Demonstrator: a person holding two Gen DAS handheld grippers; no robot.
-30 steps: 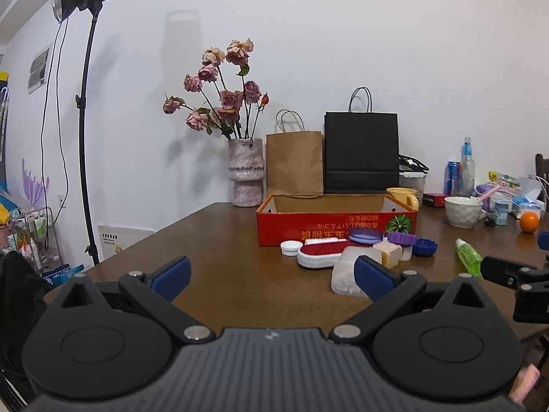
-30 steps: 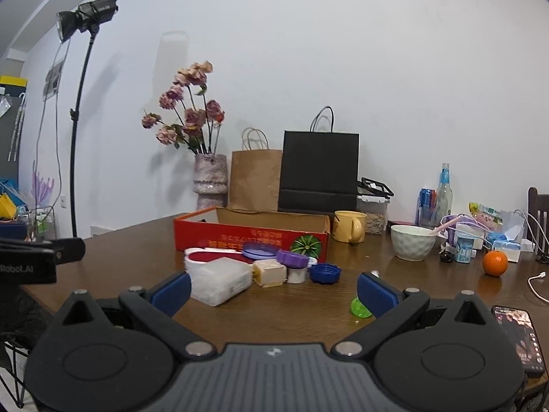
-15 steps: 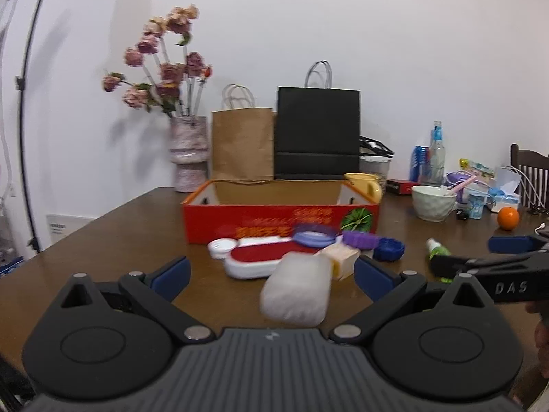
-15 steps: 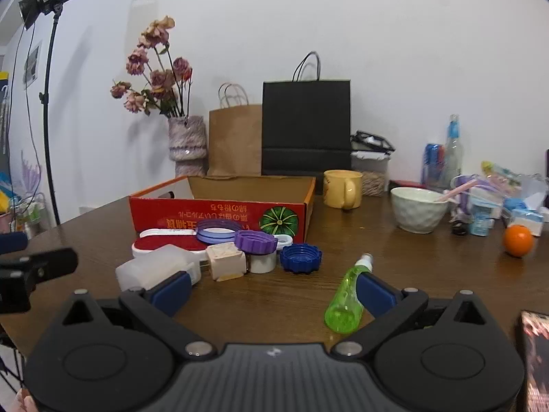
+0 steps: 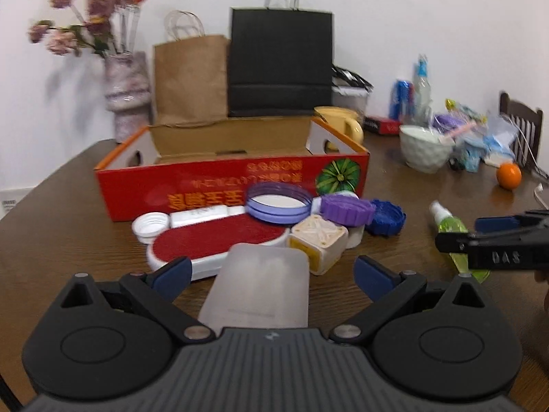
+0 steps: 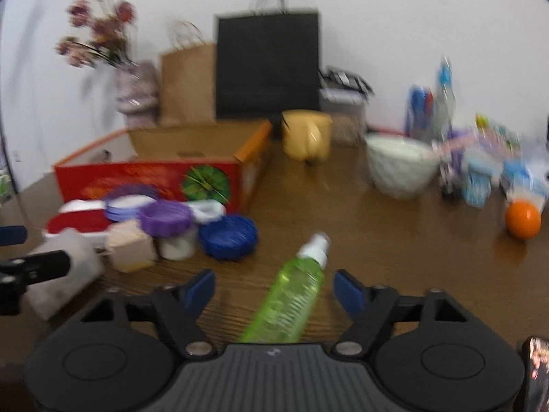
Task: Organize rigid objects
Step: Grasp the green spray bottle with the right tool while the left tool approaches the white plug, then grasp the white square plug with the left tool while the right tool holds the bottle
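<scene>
Now both grippers bracket their targets with pads clear — the left gripper (image 5: 271, 269) gapes around the frosted translucent plastic box (image 5: 255, 293), while the right gripper (image 6: 274, 285), jaws just narrowing, straddles the lying green spray bottle (image 6: 288, 304); best to centre each, then squeeze squarely.

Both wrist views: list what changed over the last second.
Both grippers closed in on the clutter: the left gripper now straddles the frosted white box, jaws open. The right gripper straddles the green spray bottle; its jaws have just been closing, pads not yet touching. The red box and lids stayed put.
</scene>
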